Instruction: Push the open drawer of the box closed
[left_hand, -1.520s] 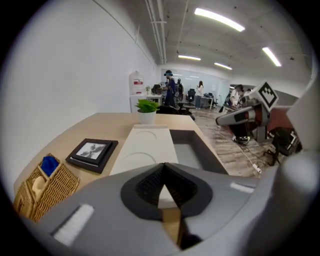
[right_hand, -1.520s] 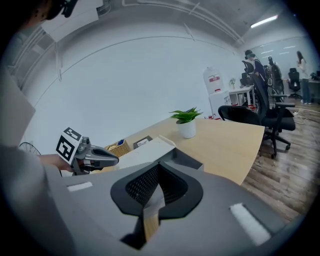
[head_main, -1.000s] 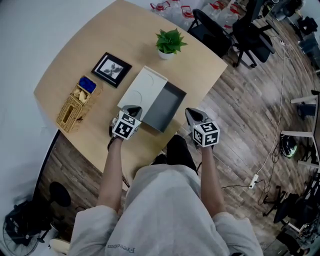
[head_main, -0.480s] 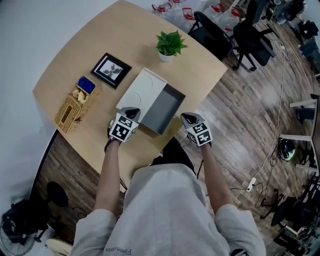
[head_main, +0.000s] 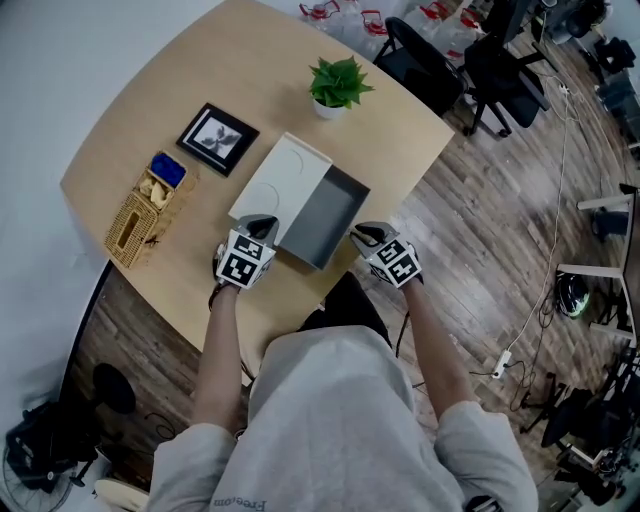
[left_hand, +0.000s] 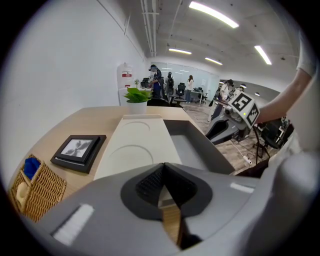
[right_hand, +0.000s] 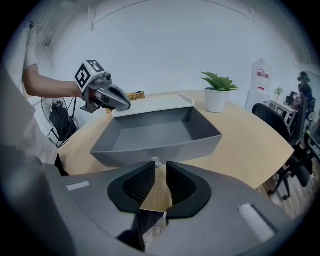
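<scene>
Sliding out sideways from a white rectangular box (head_main: 272, 188), the grey open-topped drawer (head_main: 325, 213) is lying empty on the pale wooden counter (head_main: 150, 90), near the edge closest to the person. Its long front wall is facing the right gripper (right_hand: 156, 167), and a small clear knob (right_hand: 156, 161) on that wall is sitting just ahead of the fingertips. The right fingers are standing only narrowly apart with nothing between them, which suits pushing rather than grasping. They are pointing squarely at the middle of the wall, probably so the drawer runs in straight.

The left gripper (left_hand: 163, 167) is hovering at the near end of the box, with its fingers meeting at the tips and holding nothing. It is likely waiting there to brace the box against the push. Whether it is touching the box cannot be told.

Beyond the box, a black-framed picture (head_main: 215, 138), a woven wicker basket (head_main: 135, 220) and a small green potted plant (head_main: 338, 86) are sitting well clear of the drawer's path.
</scene>
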